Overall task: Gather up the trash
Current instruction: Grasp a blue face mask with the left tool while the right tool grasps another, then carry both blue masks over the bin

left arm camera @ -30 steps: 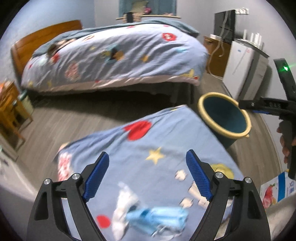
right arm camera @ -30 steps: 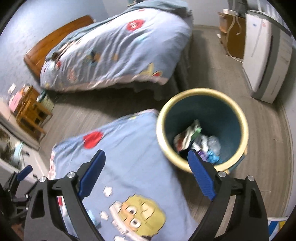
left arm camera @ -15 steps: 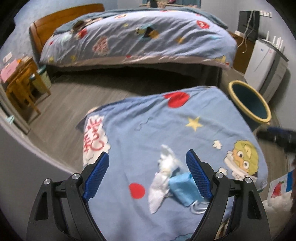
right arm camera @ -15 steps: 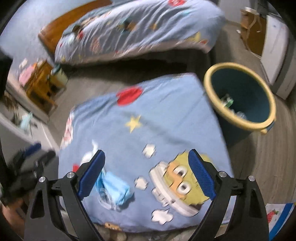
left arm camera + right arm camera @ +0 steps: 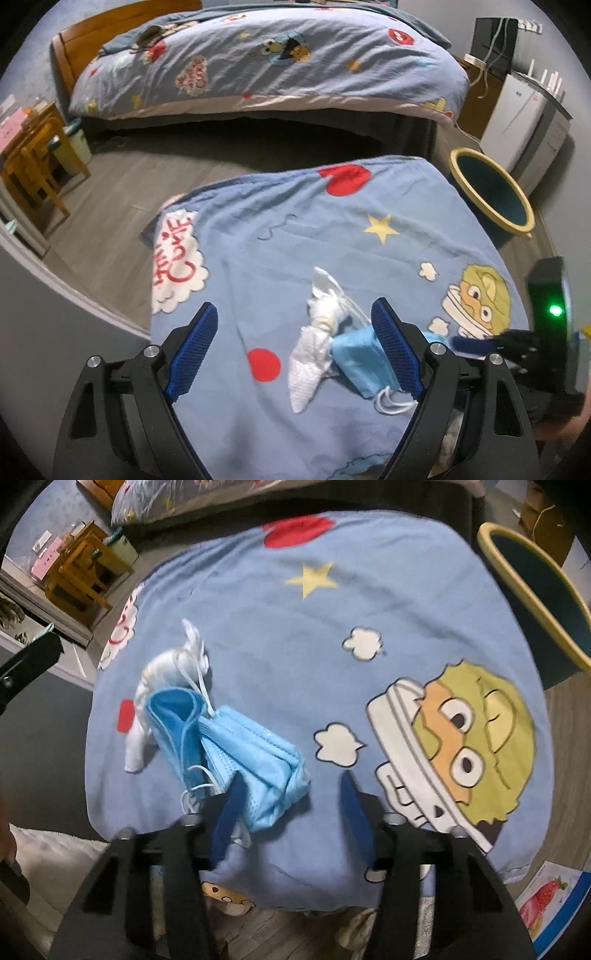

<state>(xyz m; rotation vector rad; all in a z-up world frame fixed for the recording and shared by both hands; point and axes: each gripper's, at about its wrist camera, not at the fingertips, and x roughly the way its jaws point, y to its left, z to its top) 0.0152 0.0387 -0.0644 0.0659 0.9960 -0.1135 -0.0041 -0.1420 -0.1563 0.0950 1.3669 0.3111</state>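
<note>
Right gripper (image 5: 291, 801) spread, nearer: crumpled light-blue pleated face mask (image 5: 236, 749) just left of its fingertips, long axis diagonal. Left gripper (image 5: 295, 354) spread, empty.

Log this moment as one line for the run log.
left gripper: open above tissue | right gripper: open beside blue masks | trash on blanket | bin: beside it
</note>
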